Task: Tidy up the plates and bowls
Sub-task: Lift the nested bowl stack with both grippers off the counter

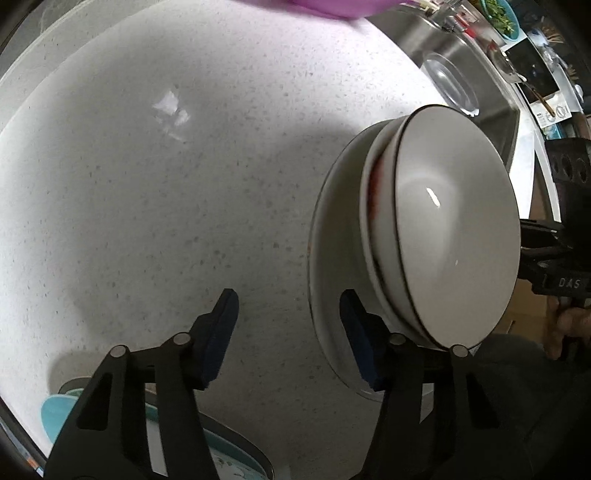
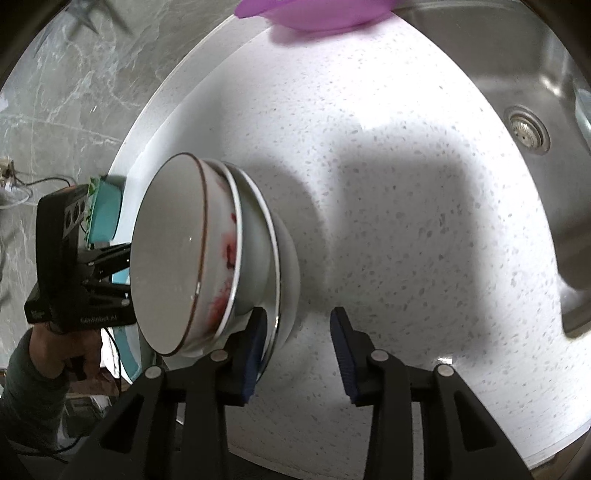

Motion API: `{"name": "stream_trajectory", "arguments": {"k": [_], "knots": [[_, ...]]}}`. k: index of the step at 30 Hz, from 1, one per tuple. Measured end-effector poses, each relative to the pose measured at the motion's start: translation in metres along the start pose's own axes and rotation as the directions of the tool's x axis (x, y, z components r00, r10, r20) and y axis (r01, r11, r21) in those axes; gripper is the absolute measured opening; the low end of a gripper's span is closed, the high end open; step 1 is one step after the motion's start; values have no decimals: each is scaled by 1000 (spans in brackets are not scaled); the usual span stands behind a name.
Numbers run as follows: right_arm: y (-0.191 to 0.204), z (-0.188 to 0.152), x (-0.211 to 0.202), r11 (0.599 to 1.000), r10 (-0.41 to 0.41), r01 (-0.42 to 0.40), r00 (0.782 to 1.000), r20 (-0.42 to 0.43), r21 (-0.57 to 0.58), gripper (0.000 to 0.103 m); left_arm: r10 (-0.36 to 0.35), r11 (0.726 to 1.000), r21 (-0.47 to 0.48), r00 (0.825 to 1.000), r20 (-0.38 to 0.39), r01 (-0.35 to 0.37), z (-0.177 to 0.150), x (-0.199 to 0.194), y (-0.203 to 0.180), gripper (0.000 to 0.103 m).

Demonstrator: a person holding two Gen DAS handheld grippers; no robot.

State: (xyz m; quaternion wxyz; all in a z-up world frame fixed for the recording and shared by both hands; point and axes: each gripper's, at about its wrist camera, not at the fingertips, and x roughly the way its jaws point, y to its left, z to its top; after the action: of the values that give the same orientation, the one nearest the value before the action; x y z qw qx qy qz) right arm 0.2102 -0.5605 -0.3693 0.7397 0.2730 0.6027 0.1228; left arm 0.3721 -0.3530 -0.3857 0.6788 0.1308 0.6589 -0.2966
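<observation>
Left wrist view showed a stack of bowls [image 1: 454, 221] nested on a white plate [image 1: 328, 280] at about three o'clock, resting on the speckled counter [image 1: 184, 203]. The top bowl had a thin dark rim, and the bowl under it bore red marks on its wall. The left gripper [image 1: 290, 339] hung at six o'clock with its jaws parted; its right pad [image 1: 360, 343] lay over the plate's near edge, though I could not tell if it touched. Nothing else sat between the pads.

From the right wrist view, the same stack [image 2: 184, 258] sat at nine o'clock. The right gripper [image 2: 299, 350] stood partly open, its left pad [image 2: 255, 354] just at the plate's rim and its other pad over bare counter, so no grip was plain.

Beyond the stack, a purple dish [image 2: 314, 14] lay at twelve o'clock, a steel sink [image 2: 535, 110] at two o'clock, and teal ware [image 1: 55, 410] at seven o'clock in the left view.
</observation>
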Motion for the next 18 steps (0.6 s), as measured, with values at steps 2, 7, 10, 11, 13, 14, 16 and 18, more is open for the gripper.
{"name": "stream_trajectory", "arguments": {"k": [2, 7, 10, 11, 13, 14, 16, 18], "knots": [[-1, -2, 0, 1000, 3, -3, 1000, 8, 8, 40, -13, 1000, 1, 1000, 6, 13, 2, 1, 1, 48], [3, -4, 6, 1000, 14, -14, 999, 29, 15, 40, -29, 1000, 2, 999, 20, 29, 0, -1, -6, 35], [5, -4, 7, 1000, 17, -17, 999, 37, 10, 37, -26, 1000, 2, 999, 29, 26, -2, -2, -12, 31], [6, -2, 8, 1000, 21, -22, 999, 39, 10, 35, -24, 1000, -1, 999, 28, 24, -1, -1, -12, 31], [7, -1, 11, 1000, 24, -24, 999, 43, 10, 33, -30, 1000, -3, 999, 28, 30, -2, 2, -19, 29], [8, 0, 13, 999, 31, -32, 998, 46, 7, 29, -31, 1000, 2, 999, 30, 31, -2, 2, -21, 25], [9, 0, 13, 1000, 31, -30, 998, 57, -9, 26, -32, 999, 14, 999, 36, 31, -2, 2, -26, 19], [9, 2, 14, 999, 33, -32, 997, 67, -5, 24, -25, 1000, 13, 999, 48, 24, 1, 4, -31, 15]]}}
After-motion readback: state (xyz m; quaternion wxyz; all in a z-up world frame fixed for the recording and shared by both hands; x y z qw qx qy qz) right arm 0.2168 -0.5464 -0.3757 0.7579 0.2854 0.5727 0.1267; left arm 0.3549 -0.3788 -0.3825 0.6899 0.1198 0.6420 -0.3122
